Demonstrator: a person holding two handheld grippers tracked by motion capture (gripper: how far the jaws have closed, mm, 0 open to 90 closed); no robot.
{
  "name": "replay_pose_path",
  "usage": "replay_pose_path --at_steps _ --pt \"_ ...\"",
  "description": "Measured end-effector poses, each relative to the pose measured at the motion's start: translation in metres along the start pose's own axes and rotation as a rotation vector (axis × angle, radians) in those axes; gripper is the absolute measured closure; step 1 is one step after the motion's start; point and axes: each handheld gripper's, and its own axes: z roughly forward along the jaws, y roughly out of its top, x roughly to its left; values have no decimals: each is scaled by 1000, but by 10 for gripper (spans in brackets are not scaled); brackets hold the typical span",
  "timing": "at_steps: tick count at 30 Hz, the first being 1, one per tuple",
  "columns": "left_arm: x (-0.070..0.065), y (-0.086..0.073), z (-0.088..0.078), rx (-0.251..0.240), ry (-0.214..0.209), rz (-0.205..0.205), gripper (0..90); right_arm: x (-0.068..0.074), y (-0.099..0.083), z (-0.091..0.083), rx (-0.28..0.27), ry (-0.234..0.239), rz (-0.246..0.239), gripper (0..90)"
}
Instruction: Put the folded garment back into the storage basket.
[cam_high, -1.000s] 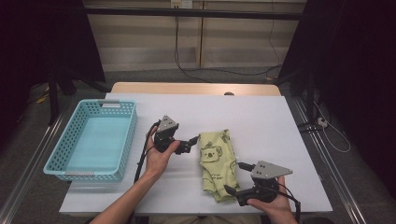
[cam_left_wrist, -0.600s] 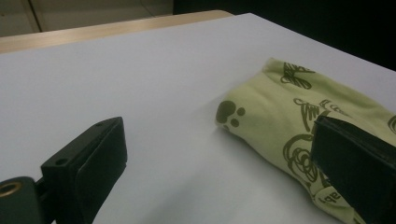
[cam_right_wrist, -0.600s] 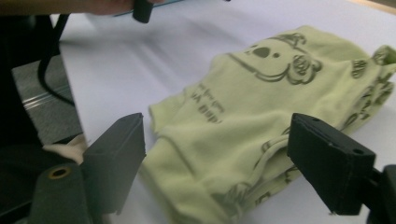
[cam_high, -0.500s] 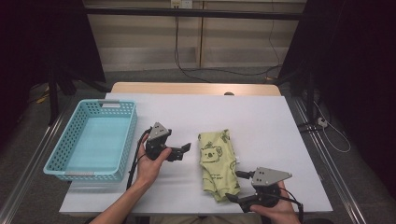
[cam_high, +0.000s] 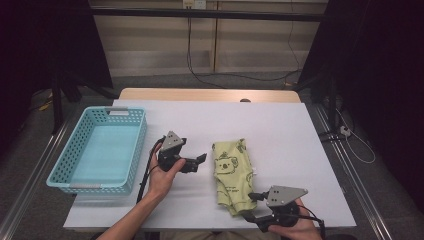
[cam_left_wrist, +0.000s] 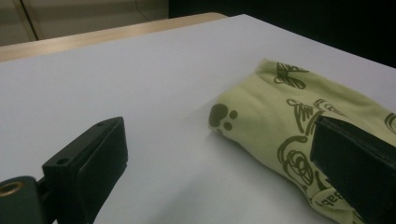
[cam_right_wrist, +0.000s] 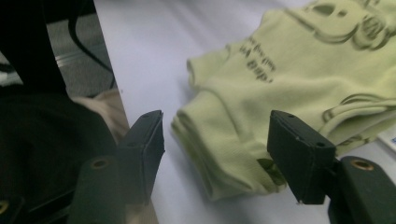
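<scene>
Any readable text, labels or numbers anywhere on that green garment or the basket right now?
"bab": partial letters on the green garment, cut off by the left gripper's jaw.
Two printed lines on the garment's folded part in the right gripper view: too blurred to read.
Basket: no text seen.

The high view is evenly lit from above: the white table (cam_high: 280, 125) is bright without glare, while the room's left and right edges fall into near-black. Shadows are soft and short, a faint one under the turquoise basket (cam_high: 100, 150) and along the green cloth (cam_high: 231, 175). That picture is slightly soft, with fine grain in the dark areas. In the left gripper view the near black jaws are blurred and the cloth's print is fairly sharp. The right gripper view is dimmer at its left, its jaws and the far cloth out of focus.
</scene>
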Motion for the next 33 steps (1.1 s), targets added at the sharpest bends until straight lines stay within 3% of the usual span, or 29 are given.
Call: replay_pose_path --at_steps 2,7,11,13,14,17,21,25,27,29,33 --pt "1 0 1 3 2 3 42 -1 -5 6 43 15 6 372" --pt "-3 -1 4 23 -7 1 42 -3 -6 14 85 11 -2 394" --pt "-7 -1 5 17 -27 11 42 -4 -8 18 90 16 -22 414" --pt "-6 -1 5 40 -20 25 42 -3 -9 18 89 0 -30 484" --pt "-6 -2 5 33 -22 17 42 -4 -11 18 83 -6 -67 493" --pt "-4 -2 6 39 -4 11 42 -3 -11 18 83 -18 -81 512" --pt "-4 -1 8 34 18 14 44 -4 -9 18 104 -12 -86 551" --pt "-6 1 12 30 21 -7 37 -9 -10 18 89 -18 -85 707" --pt "-8 4 16 46 23 -18 38 -10 -10 18 83 -17 -82 734" --pt "-9 9 22 77 -15 -30 78 -8 -9 18 91 -35 -98 761" --pt "-7 16 32 81 12 -14 69 -9 -8 19 89 -38 -98 774"
